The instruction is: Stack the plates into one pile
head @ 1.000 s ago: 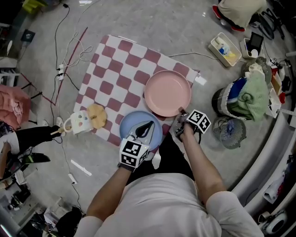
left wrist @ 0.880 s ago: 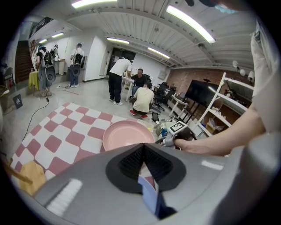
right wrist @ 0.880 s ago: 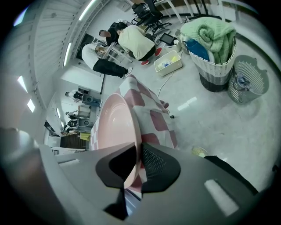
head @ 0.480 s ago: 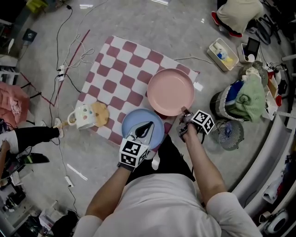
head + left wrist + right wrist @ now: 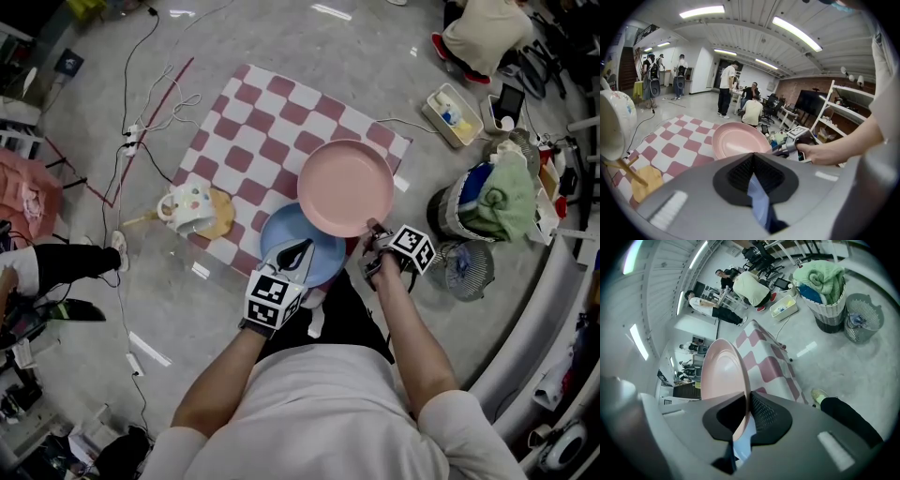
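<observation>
Nearest the person, the left gripper (image 5: 296,253) has its jaws clamped shut on the near rim of a light blue plate (image 5: 281,234). In the left gripper view that rim shows as a blue sliver pinched between the dark pads (image 5: 740,176). The blue plate sits over the near edge of a red-and-white checked cloth (image 5: 272,141) spread on the grey floor (image 5: 394,56). Whether the plate rests on the cloth or hangs above it cannot be told.

Just right of it, the right gripper (image 5: 372,229) is closed tight on the near right rim of a pink plate (image 5: 345,186). The right gripper view shows that rim edge-on between its jaws, with a patch of blue below. Seen from the head view, the pink plate's near edge covers the far right part of the blue plate.

To the left, a white spotted mug (image 5: 187,202) stands at the cloth's left edge, touching a flat yellow piece (image 5: 221,216).

To the right, off the cloth, are a wire bin (image 5: 464,267) and a basket holding a green towel (image 5: 502,197).

Farther right sits a small white tray (image 5: 455,103).
</observation>
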